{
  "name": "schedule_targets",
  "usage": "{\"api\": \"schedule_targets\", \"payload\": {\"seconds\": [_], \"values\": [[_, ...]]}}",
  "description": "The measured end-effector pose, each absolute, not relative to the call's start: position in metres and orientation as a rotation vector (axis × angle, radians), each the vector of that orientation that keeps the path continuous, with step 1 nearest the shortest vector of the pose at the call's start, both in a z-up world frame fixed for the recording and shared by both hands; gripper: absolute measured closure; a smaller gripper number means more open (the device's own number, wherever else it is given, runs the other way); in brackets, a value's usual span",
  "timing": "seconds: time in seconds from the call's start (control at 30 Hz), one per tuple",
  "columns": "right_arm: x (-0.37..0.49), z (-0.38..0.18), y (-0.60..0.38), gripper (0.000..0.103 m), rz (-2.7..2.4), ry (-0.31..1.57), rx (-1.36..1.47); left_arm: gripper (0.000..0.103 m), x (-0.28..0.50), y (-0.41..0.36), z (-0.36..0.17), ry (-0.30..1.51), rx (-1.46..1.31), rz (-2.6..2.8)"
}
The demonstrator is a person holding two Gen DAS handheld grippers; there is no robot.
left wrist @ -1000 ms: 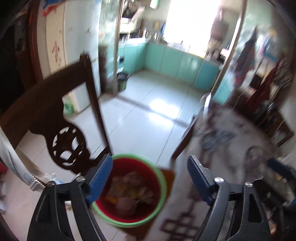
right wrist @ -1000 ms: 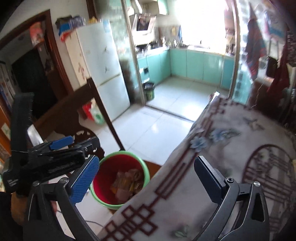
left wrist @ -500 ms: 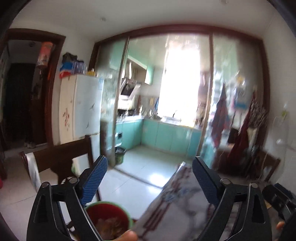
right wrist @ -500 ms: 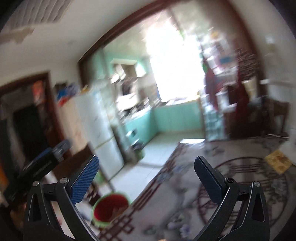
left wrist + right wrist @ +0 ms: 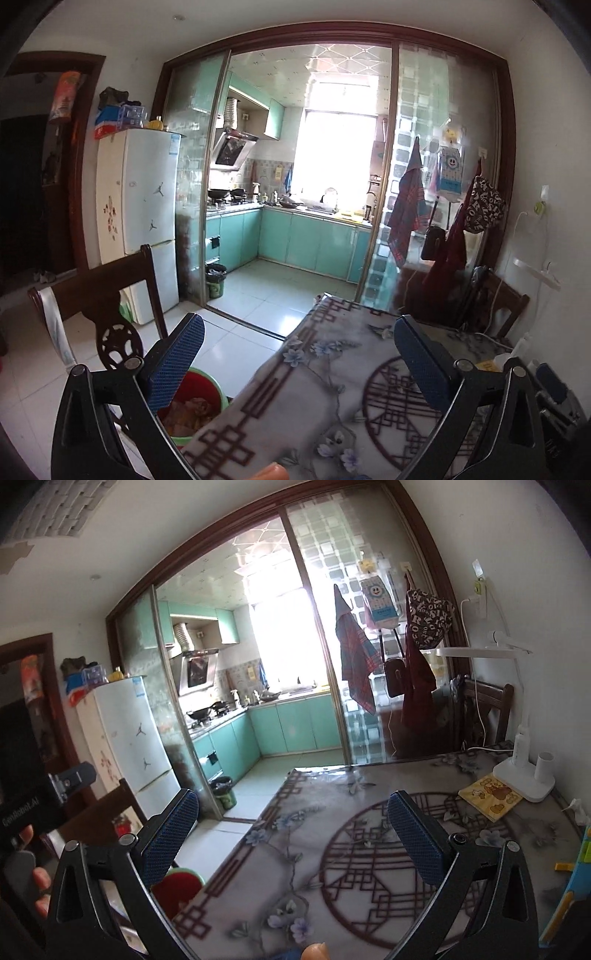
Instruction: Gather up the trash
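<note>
A red bin with a green rim (image 5: 195, 402) stands on the floor beside the table's left edge and holds crumpled brownish trash (image 5: 188, 410). It also shows in the right wrist view (image 5: 177, 886), low and partly hidden by the left finger. My left gripper (image 5: 295, 365) is open and empty, held up over the table's near left corner. My right gripper (image 5: 291, 838) is open and empty above the table (image 5: 332, 849). A small white scrap (image 5: 576, 806) lies at the table's right edge.
A dark wooden chair (image 5: 103, 295) stands left of the bin. On the table's right side are a white desk lamp (image 5: 521, 771), a yellow packet (image 5: 491, 799) and coloured items (image 5: 576, 867). A fridge (image 5: 140, 221) and a kitchen doorway lie beyond.
Both grippers have tilted up from looking down at the bin to looking level across the table and into the kitchen. Both stayed open and empty.
</note>
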State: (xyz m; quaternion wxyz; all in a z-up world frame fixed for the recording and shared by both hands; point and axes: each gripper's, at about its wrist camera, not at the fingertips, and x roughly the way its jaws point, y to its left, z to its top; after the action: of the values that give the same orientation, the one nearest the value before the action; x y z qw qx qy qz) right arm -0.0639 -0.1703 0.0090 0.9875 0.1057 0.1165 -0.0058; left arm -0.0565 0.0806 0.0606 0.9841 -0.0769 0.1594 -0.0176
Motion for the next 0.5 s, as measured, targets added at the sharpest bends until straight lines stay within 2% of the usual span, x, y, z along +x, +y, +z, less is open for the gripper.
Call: {"api": "schedule_targets", "payload": {"seconds": [0.5], "values": [[-0.06, -0.01, -0.172, 0.0, 0.012, 0.396, 0.125, 0.0, -0.062, 0.071, 0.059, 0.308, -0.125, -0.018]]}}
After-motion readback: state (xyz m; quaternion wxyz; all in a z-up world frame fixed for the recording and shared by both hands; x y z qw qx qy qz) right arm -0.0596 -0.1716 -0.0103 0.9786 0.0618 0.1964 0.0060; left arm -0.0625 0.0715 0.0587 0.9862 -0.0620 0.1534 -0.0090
